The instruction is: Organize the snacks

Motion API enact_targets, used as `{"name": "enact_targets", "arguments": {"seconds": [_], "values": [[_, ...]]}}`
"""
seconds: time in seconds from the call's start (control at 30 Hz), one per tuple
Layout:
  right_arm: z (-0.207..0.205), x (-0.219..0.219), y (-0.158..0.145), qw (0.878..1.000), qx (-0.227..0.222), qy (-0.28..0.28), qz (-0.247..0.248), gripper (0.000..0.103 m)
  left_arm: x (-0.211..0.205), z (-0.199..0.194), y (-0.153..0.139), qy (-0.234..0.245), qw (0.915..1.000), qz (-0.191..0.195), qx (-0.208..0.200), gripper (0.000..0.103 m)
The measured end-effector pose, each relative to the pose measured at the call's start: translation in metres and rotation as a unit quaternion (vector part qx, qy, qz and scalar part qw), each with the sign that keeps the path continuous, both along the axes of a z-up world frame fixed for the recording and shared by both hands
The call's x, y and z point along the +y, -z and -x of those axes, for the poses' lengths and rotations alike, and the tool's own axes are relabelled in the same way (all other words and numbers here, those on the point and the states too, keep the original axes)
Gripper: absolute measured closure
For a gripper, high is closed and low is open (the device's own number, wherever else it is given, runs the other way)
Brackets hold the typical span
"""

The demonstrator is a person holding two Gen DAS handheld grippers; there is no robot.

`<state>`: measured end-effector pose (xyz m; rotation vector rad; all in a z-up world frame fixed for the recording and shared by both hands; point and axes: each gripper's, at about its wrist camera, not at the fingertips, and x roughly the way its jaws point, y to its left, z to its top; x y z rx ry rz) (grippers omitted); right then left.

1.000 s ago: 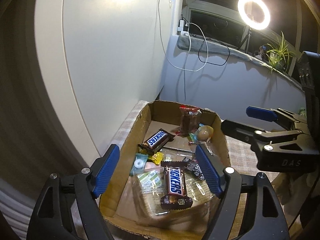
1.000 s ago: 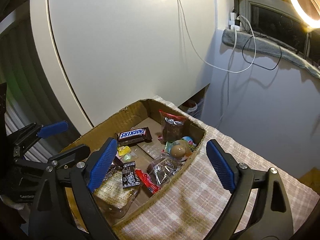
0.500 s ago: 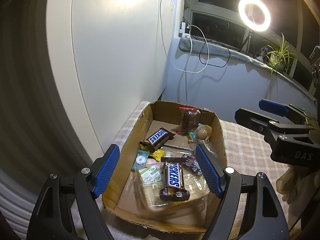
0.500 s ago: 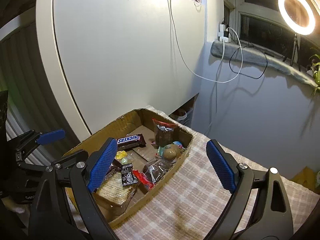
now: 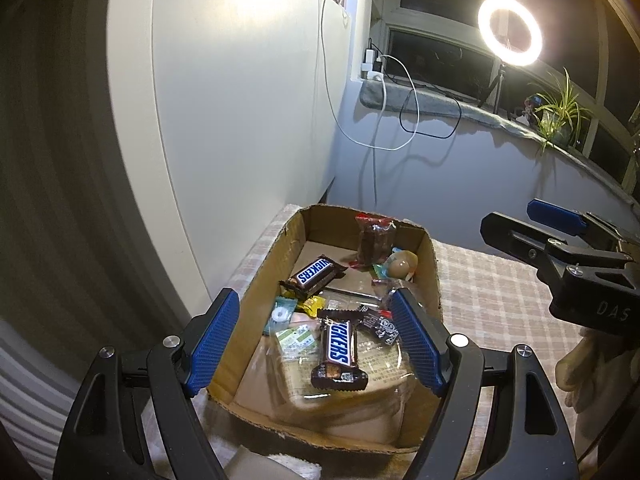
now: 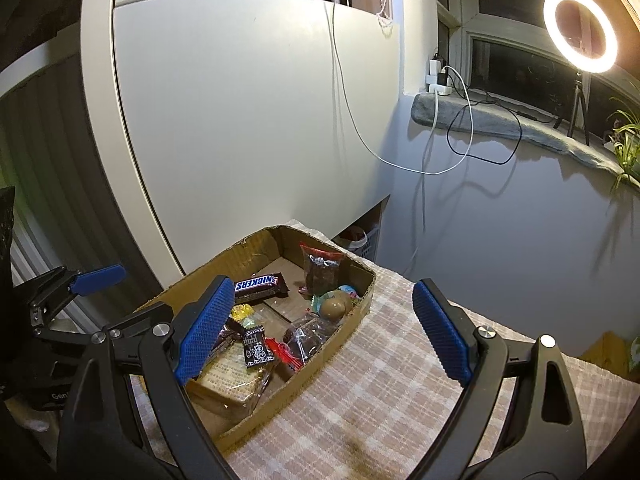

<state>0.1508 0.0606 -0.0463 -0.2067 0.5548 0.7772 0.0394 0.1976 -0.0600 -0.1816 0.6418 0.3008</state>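
A cardboard box (image 5: 434,264) of snacks stands on the checked tablecloth (image 5: 500,292); it also shows in the right wrist view (image 6: 340,340). Inside lie two Snickers bars (image 5: 338,350) (image 5: 314,272), a dark snack bag (image 5: 374,236), a brown egg-shaped sweet (image 5: 402,266), small candies and a large clear cracker pack (image 6: 230,376). My left gripper (image 5: 316,340) is open and empty, above the box's near end. My right gripper (image 6: 320,328) is open and empty, above the box's right rim; it shows at the right of the left wrist view (image 5: 560,240).
A white cabinet (image 6: 240,120) stands close behind the box. Cables (image 5: 376,128) hang down the wall from a windowsill socket. A ring light (image 5: 510,30) and a plant (image 5: 560,112) are on the sill. A white cloth (image 5: 272,466) lies at the table's near edge.
Both grippers have drawn back and up from the box, so it looks smaller and farther off. Both stay open and empty. The snacks have not moved.
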Motion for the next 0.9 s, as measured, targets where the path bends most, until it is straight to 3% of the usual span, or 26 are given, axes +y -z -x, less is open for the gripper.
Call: {"name": "enact_targets", "arguments": {"seconds": [0.5,0.9], "values": [[0.028,-0.046,-0.012,0.999,-0.028,0.022,-0.027,0.010,-0.027,0.028,-0.017,-0.016,0.9994,-0.019,-0.025,0.021],[0.035,-0.074,-0.004,0.998,-0.012,0.042,-0.034,0.010,-0.039,0.044,-0.025,-0.019,0.9985,-0.030,-0.041,0.021]]}}
